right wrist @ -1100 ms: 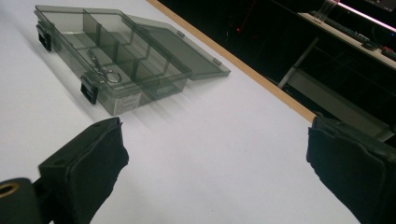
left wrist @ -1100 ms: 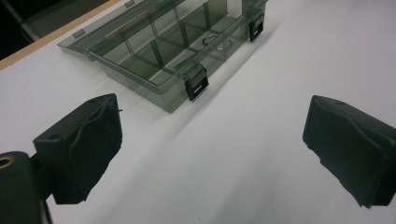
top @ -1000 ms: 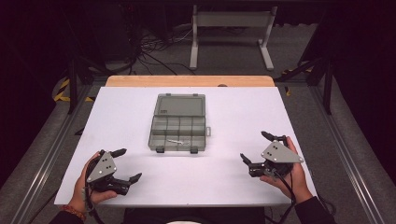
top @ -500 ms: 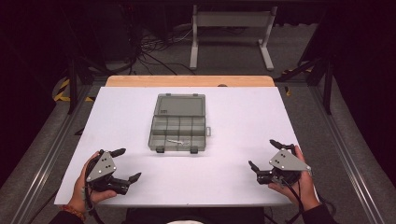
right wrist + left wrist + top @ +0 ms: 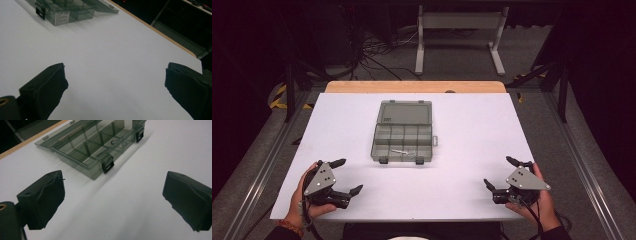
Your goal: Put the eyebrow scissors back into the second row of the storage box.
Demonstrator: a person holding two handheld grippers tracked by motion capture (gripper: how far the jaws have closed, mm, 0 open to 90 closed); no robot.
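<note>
A clear grey compartment box [image 5: 403, 132] lies open in the middle of the white table [image 5: 472, 125], its lid folded back toward the far edge. A small metal part [image 5: 402, 151] rests in a front compartment. My left gripper [image 5: 347, 176] sits open near the front left corner, held by a hand, nothing between its jaws. In the left gripper view the box [image 5: 95, 142] is ahead, with black latches [image 5: 108, 165] on its front wall. My right gripper [image 5: 502, 172] stands open near the front right corner, also empty. The box [image 5: 62, 11] shows at the upper left of the right gripper view.
A wooden strip [image 5: 414, 87] runs along the table's far edge. Behind it stand a grey metal stand [image 5: 459, 37] and tangled cables [image 5: 377, 50] on the floor. Metal rails [image 5: 582, 170] flank both sides of the table.
The right gripper has drawn back toward the table's front right corner. The left gripper has stayed where it was. Both remain open.
</note>
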